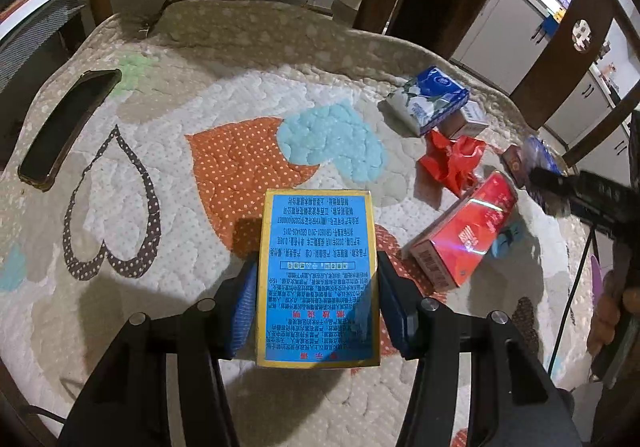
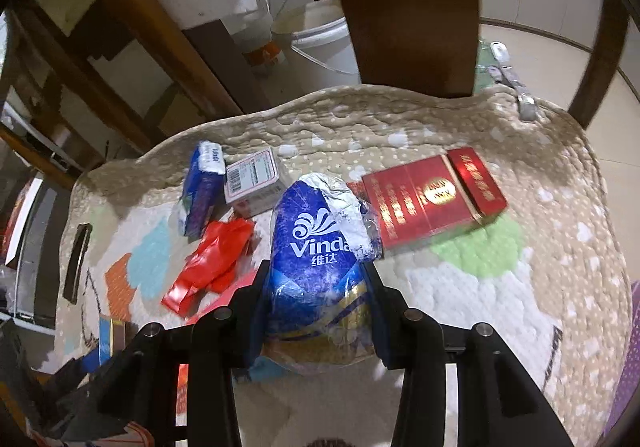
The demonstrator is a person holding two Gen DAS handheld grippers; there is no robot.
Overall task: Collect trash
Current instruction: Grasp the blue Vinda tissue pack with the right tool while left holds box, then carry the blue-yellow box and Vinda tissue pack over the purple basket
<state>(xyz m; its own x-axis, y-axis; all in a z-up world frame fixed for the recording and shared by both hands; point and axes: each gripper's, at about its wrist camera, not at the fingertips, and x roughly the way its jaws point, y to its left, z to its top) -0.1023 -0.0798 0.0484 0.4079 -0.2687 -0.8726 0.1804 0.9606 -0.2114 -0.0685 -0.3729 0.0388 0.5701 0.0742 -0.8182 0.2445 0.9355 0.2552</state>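
Left wrist view: left tool [image 1: 316, 279] clamped on a blue box with a yellow border [image 1: 318, 279], blue pads pressed against both long sides, box held above the quilted chair cushion [image 1: 160, 207] near its front edge. Dark phone [image 1: 68, 127] lying near the cushion's left edge, well apart from everything else. Toward the right edge, a cluster: blue and white tissue pack [image 1: 430, 99] at the back with a small white box [image 1: 472, 119] touching it, crumpled red wrapper [image 1: 450, 159] just in front, red cigarette box [image 1: 464, 235] tilted up on one edge nearer the front. Black finger of the other tool reaching in at the right rim, with part of a hand [image 1: 612, 311] below it. Right wrist view: right tool [image 2: 316, 307] closed on a blue Vinda tissue pack [image 2: 316, 255], plastic squeezed between the pads, jaws at a middling gap. Red wrapper [image 2: 208, 267] just left of it, narrow blue pack [image 2: 202, 187] and white barcoded box [image 2: 256, 177] farther back left, touching each other. Flat red carton [image 2: 432, 195] near the cushion's back right, just beside the held pack's crumpled end; contact there impossible to tell. Phone [image 2: 78, 263] at the far left edge.
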